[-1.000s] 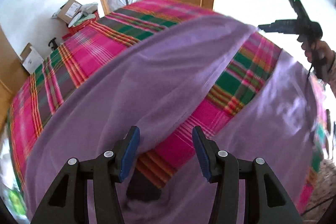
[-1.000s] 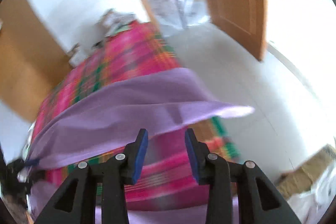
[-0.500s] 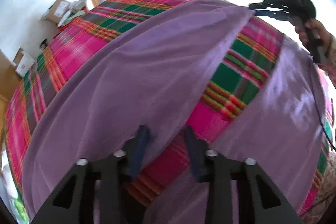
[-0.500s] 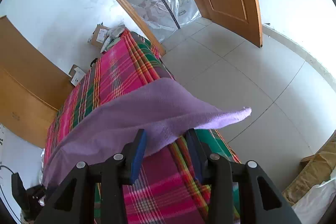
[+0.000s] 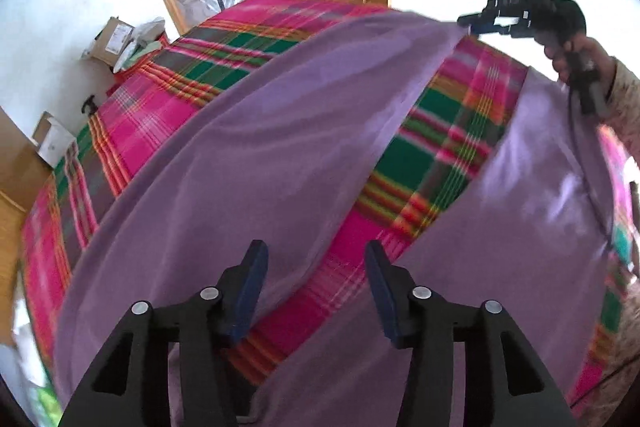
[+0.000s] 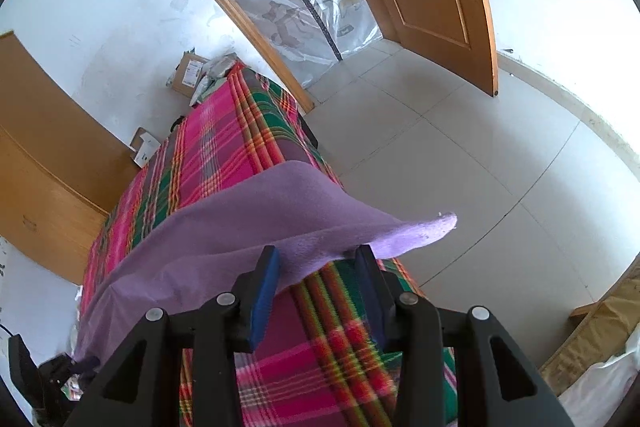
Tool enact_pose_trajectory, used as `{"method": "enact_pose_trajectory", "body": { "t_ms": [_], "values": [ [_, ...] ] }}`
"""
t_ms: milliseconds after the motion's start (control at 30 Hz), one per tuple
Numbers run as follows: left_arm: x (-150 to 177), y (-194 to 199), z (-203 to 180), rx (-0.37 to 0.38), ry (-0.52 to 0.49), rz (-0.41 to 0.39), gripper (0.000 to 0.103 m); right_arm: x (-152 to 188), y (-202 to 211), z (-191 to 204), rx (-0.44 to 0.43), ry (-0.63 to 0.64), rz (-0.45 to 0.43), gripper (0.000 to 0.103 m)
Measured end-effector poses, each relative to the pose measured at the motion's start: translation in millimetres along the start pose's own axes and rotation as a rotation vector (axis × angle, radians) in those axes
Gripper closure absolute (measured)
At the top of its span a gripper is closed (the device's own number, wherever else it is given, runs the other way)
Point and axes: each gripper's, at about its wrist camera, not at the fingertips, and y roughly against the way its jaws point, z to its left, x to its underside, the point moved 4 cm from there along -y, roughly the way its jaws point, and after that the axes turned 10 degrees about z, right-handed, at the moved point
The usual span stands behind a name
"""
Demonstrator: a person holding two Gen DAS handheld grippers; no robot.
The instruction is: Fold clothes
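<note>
Looking through the left wrist view, the purple cloth [image 5: 280, 147] is lying on a bed with a pink and green checked cover [image 5: 432, 155]. One long side of the cloth is up in the air like a bridge. The rest lies flat on the near side, so the cover shows in the gap between. The left gripper [image 5: 318, 291] has its two fingers apart, and the checked cover shows between them. The cloth edge runs right by the left finger. I cannot tell if this claw is pinching the cloth or not. Far off, a hand [image 5: 572, 55] holds the right gripper [image 5: 476, 23] at the other end of the raised side.

If one end moves faster than the other, the fold may land crooked. If the cloth sags in the middle, it may bunch up and make bumps.

From the right wrist view, the cloth edge passes across the fingertips of the right gripper [image 6: 318, 279]. A loose corner [image 6: 436, 225] pokes out past them. A gap shows between the fingers, so I cannot tell how tight the hold is. This end hangs close to the side of the bed, with the tiled floor [image 6: 460, 155] just beyond. A weak hold could let the corner slide out. Then the cloth might drop off the bed onto the floor.
</note>
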Motion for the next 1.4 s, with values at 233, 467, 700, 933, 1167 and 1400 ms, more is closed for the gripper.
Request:
{"method": "enact_pose_trajectory", "body": {
  "t_ms": [233, 467, 700, 933, 1167, 1400],
  "values": [
    [-1.6, -12.8, 9.7, -0.022, 0.019, 0.028, 0.044, -4.1, -8.7, -6.0, -0.018, -0.019, 0.009, 0.063],
    [-8.6, -16.3, 13.2, 0.071, 0.048, 0.014, 0.085, -7.6, -12.6, -7.9, -0.042, -0.035, 0.022, 0.065],
    [-8.1, 4.9, 12.8, 0.155, 0.072, -0.055, 0.097, -9.8, -3.8, -17.2, -0.097, -0.076, -0.011, 0.091],
    [-0.2, 28.9, -1.1, 0.293, 0.031, -0.081, 0.097, -16.9, 19.3, -17.3, -0.085, -0.059, -0.085, 0.096],
    [-5.2, 4.0, -9.4, 0.301, 0.014, -0.024, 0.097, -13.3, 10.6, -19.8, 0.018, -0.037, -0.069, 0.096],
    [-3.6, 7.0, -7.2, 0.320, 0.020, -0.042, 0.097, -9.3, 12.7, -44.2, 0.179, -0.128, -0.045, 0.093]
  ]
}}
